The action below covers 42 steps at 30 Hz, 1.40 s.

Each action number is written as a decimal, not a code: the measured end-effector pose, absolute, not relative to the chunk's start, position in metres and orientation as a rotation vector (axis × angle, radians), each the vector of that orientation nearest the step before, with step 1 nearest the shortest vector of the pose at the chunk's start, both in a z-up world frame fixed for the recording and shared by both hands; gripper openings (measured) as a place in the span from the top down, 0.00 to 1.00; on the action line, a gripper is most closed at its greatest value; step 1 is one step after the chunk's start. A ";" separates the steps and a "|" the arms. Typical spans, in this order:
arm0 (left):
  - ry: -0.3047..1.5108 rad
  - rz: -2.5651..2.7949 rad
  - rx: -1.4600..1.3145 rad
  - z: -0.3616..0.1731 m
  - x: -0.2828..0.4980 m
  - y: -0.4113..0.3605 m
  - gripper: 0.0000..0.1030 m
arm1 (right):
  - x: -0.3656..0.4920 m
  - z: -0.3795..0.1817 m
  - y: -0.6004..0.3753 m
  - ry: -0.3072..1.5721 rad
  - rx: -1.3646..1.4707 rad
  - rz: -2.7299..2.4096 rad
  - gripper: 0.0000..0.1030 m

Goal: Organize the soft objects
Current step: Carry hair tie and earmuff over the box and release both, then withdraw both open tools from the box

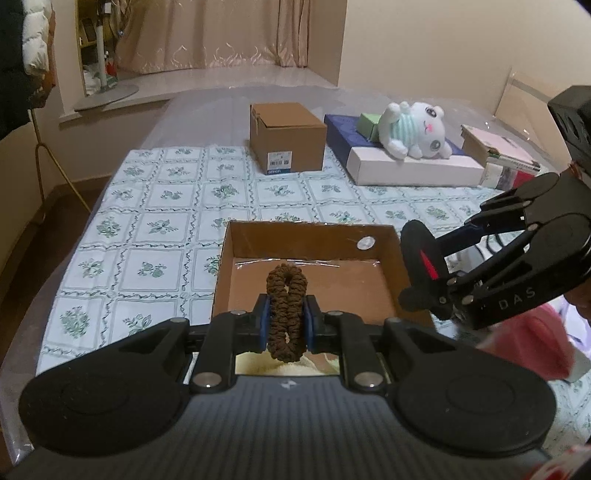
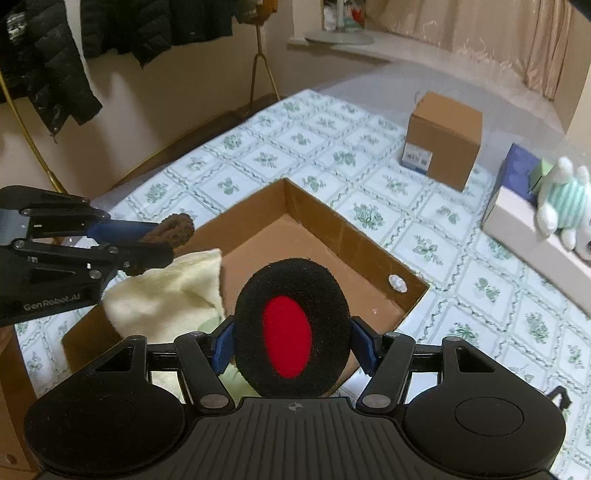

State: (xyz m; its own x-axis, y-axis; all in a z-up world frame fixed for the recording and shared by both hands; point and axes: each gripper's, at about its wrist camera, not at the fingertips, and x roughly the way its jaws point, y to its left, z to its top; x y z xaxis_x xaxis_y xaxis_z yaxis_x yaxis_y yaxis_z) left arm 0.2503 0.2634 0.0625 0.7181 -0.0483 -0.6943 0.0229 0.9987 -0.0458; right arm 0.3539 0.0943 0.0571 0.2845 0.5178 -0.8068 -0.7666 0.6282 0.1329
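Gripping a brown scrunchie [image 1: 287, 312], the "GenRobot.AI" left claw [image 1: 287, 321] faces the "DAS"-marked right claw [image 2: 291, 341] clamping a black-red pad [image 2: 291, 328].

A home bedroom: curtains [image 1: 207, 33], hanging coats [image 2: 55, 55], floral-clothed table [image 1: 147, 229].

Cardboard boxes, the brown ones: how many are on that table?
2. An open shallow brown cardboard box lies near the claws, with a cream towel inside; a closed brown cardboard cube box stands farther back on the floral tablecloth. Others may be hidden.
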 end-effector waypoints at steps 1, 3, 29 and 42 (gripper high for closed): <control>0.772 -0.044 -0.034 0.059 0.254 0.264 0.84 | 0.358 0.054 0.095 0.951 -0.302 0.880 0.39; 0.774 -0.044 -0.037 0.053 0.261 0.264 0.80 | 0.362 0.049 0.096 0.961 -0.286 0.881 0.39; 0.636 0.093 -0.106 0.095 0.127 0.194 0.35 | 0.207 0.133 -0.044 0.660 0.045 0.772 0.23; 0.605 0.044 -0.140 0.103 0.045 0.089 0.11 | 0.100 0.108 -0.166 0.683 0.130 0.557 0.23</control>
